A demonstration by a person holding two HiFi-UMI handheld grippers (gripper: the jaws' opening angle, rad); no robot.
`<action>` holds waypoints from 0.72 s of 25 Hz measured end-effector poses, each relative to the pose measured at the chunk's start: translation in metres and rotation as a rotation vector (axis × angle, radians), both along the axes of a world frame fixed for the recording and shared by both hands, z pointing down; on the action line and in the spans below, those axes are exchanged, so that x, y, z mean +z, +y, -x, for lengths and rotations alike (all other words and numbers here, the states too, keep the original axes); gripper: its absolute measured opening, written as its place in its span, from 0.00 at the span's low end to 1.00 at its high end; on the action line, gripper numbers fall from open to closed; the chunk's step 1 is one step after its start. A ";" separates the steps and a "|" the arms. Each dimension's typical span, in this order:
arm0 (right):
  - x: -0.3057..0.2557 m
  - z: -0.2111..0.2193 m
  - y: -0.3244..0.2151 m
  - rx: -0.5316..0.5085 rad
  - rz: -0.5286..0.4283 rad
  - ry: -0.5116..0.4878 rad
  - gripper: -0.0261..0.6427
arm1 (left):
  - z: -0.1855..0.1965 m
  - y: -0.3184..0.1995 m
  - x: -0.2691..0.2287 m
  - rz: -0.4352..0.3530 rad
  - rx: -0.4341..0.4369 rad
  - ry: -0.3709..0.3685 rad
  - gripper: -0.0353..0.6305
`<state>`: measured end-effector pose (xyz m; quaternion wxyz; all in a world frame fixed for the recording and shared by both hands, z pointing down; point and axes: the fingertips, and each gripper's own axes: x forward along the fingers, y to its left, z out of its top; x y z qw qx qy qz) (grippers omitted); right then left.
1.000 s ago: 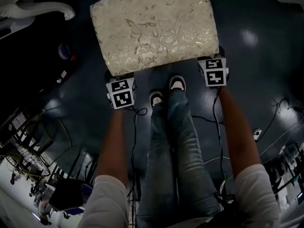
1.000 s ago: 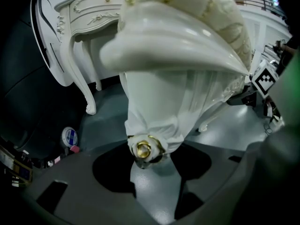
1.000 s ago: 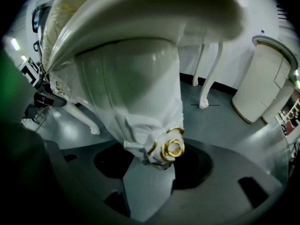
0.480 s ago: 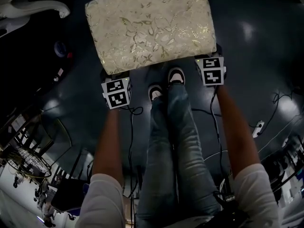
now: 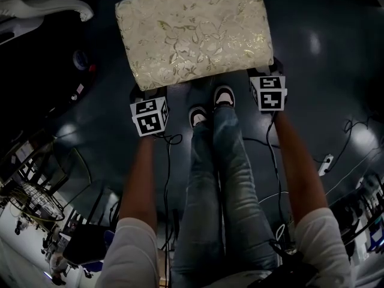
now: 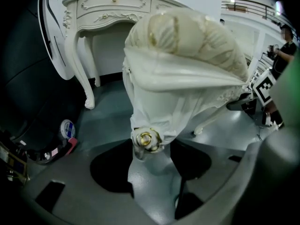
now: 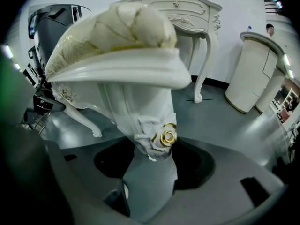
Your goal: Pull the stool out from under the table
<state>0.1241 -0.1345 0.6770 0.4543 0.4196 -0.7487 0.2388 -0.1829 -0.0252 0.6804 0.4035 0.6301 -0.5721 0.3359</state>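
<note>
Stool (image 5: 195,38) with the gold-patterned cushion stands on the dark floor (image 5: 327,95) right in front of the person's shoes (image 5: 223,105), and from the gripper views it looks clear of the white table (image 6: 112,6), which stands behind it with open floor between. The left gripper (image 6: 149,156) has its jaws pinched on the carved top of one near leg by the gold rosette (image 6: 146,139), and the right gripper (image 7: 152,156) has its jaws pinched the same way on the other near leg. I cannot tell whether the near legs are lifted or resting. The main risk, as I judge it, is the hold: both jaws bite on a rounded, glossy painted carving, so a hard tug could make one slip off. If one side then pulls more than the other, the stool would twist and its curved feet would scrape the floor. A second risk is room towards the person. The cushion's near edge sits almost over the shoes, so any further pull needs a step back first, or the stool meets the shins. Loose cables (image 5: 360,131) lie on the floor near the person's right side, and one runs down beside the left arm, so a backward step could snag them. To the left the floor is crowded, with a roll of tape (image 6: 68,128) and dark clutter near the table's curved leg (image 6: 82,74). To the right there is more open floor before a white cabinet (image 7: 251,71), so that side gives the freer path
</note>
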 end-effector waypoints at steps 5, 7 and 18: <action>-0.026 -0.005 0.014 0.002 0.033 0.008 0.39 | 0.003 0.021 -0.022 0.057 0.028 -0.031 0.41; -0.040 -0.010 0.020 0.005 0.050 0.016 0.39 | 0.000 0.030 -0.034 0.099 0.040 0.002 0.41; -0.126 -0.030 0.018 0.127 0.064 0.054 0.17 | -0.021 0.011 -0.146 0.022 0.022 0.069 0.12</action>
